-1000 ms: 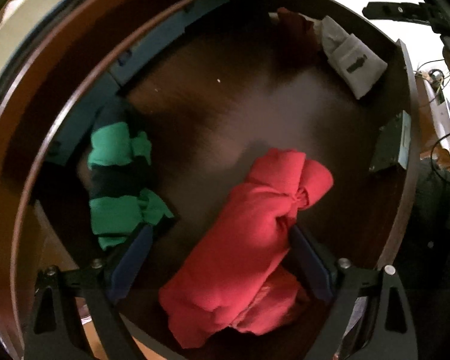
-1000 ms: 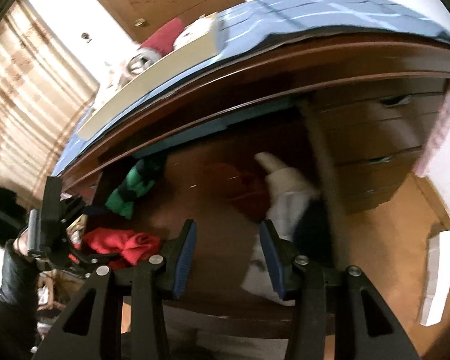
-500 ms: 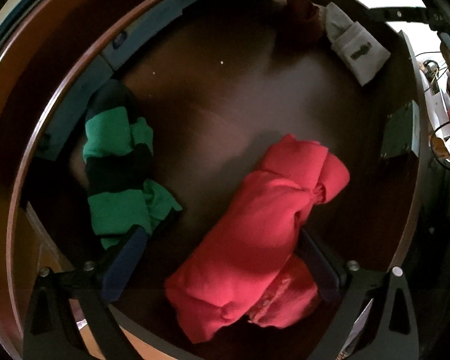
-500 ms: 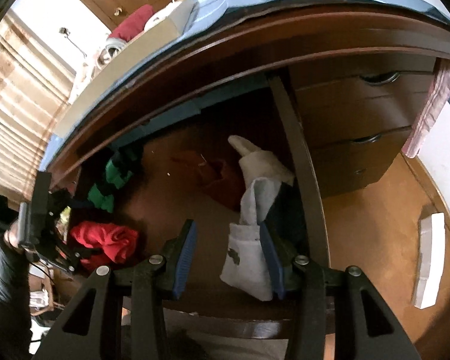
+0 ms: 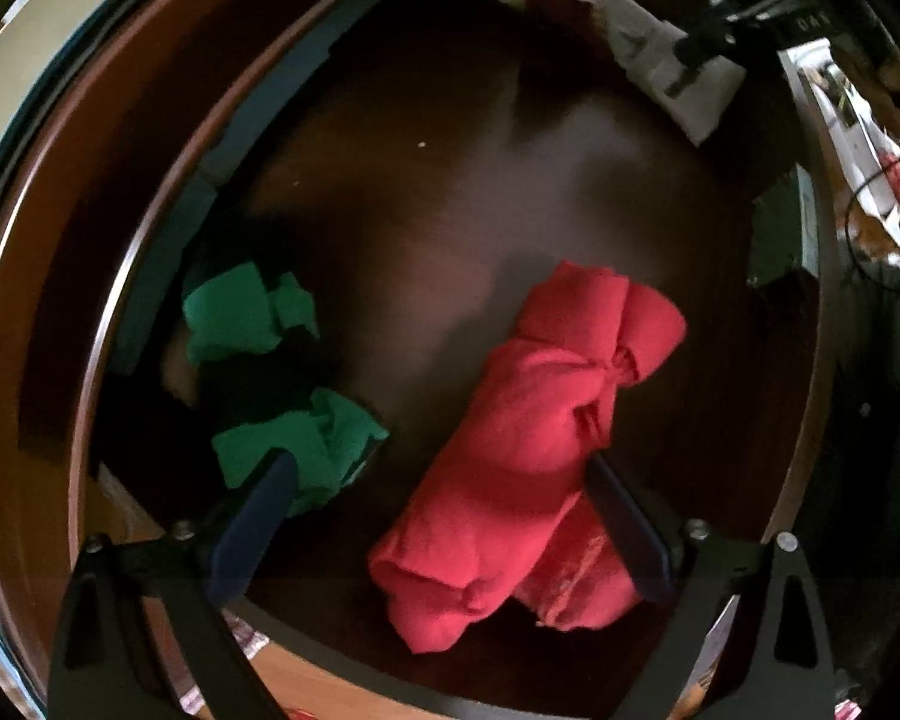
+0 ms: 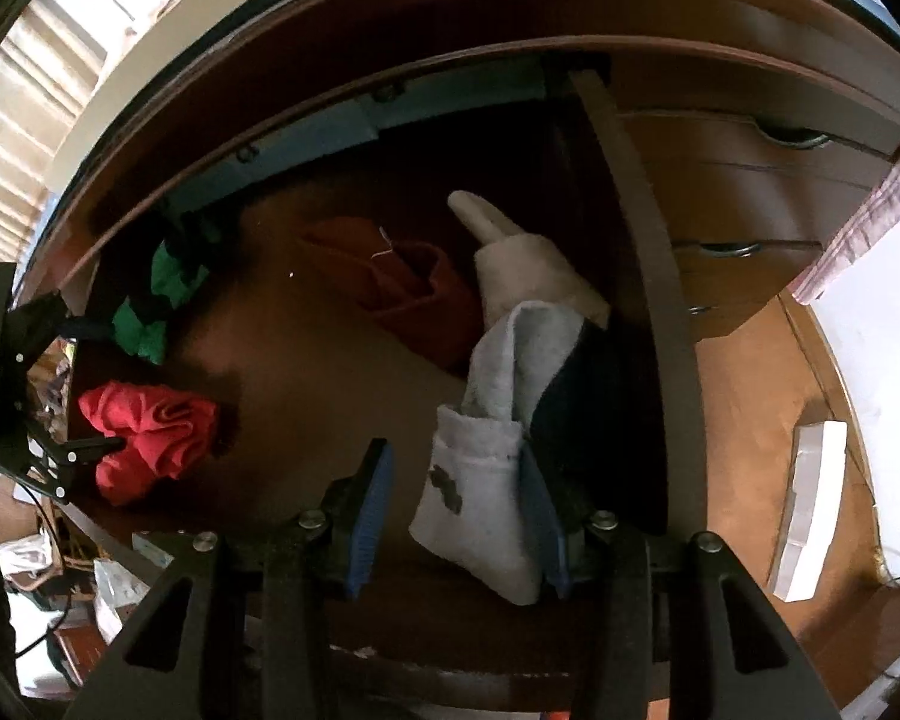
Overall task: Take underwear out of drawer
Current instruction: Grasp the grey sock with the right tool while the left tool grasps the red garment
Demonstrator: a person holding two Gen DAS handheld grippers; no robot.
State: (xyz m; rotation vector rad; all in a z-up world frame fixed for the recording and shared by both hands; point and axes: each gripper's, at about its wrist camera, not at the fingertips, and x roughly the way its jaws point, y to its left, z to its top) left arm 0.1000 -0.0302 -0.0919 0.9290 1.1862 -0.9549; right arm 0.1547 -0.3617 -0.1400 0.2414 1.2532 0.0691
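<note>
A dark wooden drawer (image 5: 450, 192) stands pulled open. A rolled red garment (image 5: 540, 438) lies at its front; my left gripper (image 5: 438, 516) is open around it, with the right finger against its side. It also shows in the right wrist view (image 6: 150, 438). A green and black striped garment (image 5: 270, 384) lies to the left of it. My right gripper (image 6: 456, 516) is open at the drawer's front right, with a folded white and grey garment (image 6: 492, 468) between its fingers. A dark red garment (image 6: 402, 288) lies behind.
The drawer's right wall (image 6: 648, 276) runs beside the right gripper. More drawers with metal handles (image 6: 732, 249) are to the right. A cream sock (image 6: 522, 252) lies at the back. A white box (image 6: 810, 504) lies on the wooden floor.
My right gripper has moved down and forward into the drawer, and its fingers now straddle the white and grey garment. My left gripper has stayed open around the red garment.
</note>
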